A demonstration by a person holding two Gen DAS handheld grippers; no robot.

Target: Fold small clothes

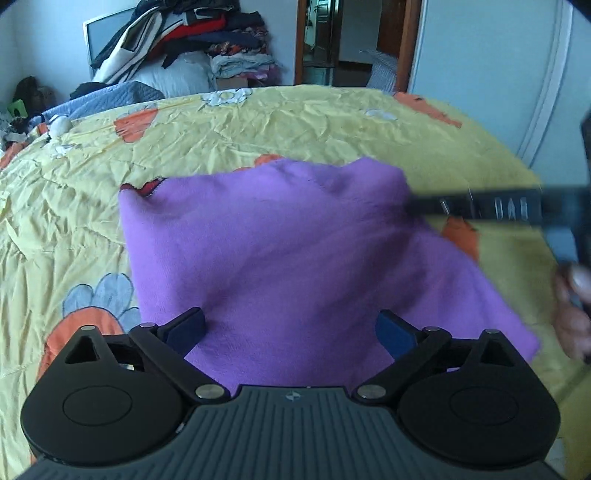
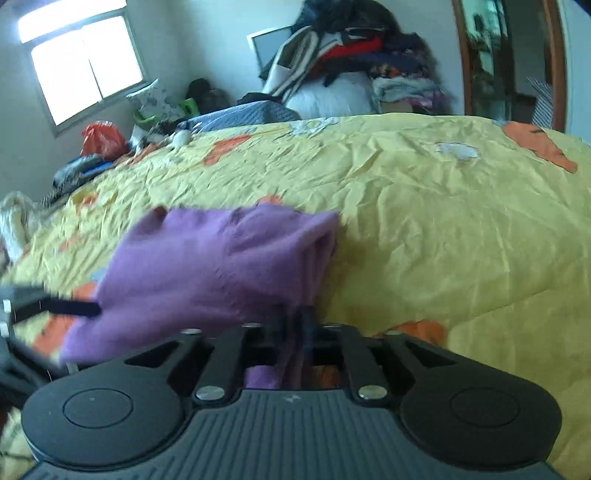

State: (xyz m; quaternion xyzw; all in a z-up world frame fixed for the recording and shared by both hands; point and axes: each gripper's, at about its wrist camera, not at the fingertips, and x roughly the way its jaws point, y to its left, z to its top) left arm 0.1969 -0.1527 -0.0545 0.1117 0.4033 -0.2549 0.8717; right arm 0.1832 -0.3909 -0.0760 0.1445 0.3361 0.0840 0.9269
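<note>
Purple fleece cloth (image 1: 280, 254) lies on the yellow flowered bedspread (image 1: 303, 122), spread in front of you with its near edge between the fingers of your left gripper (image 1: 291, 332). That gripper's jaws stand wide apart, the blue pads (image 1: 188, 328) set to either side of the cloth and gripping nothing. In the left wrist view your right gripper comes in from the right side as a dark, blurred bar, its tip meeting the cloth's far right corner, and part of your right hand (image 1: 576, 314) shows behind it at the frame's edge.

From the right wrist view, your right gripper (image 2: 295, 325) has its jaws clenched on a bunched fold of the purple fleece cloth (image 2: 207, 266), which runs down between the fingers and shows again behind them. The cloth rises off the bedspread (image 2: 443, 206) at that pinched corner and drapes away to the left, where your left gripper (image 2: 55, 306) reaches it as a blurred black finger at its lower left edge. The picture is smeared there, so you cannot tell exactly how the edge sits against that finger.

Beyond the bed, a heap of mixed clothes (image 1: 192, 33) is piled against the wall, a wooden door frame (image 1: 301, 40) stands to its right, and a bright window (image 2: 81, 62) shows in the right wrist view.
</note>
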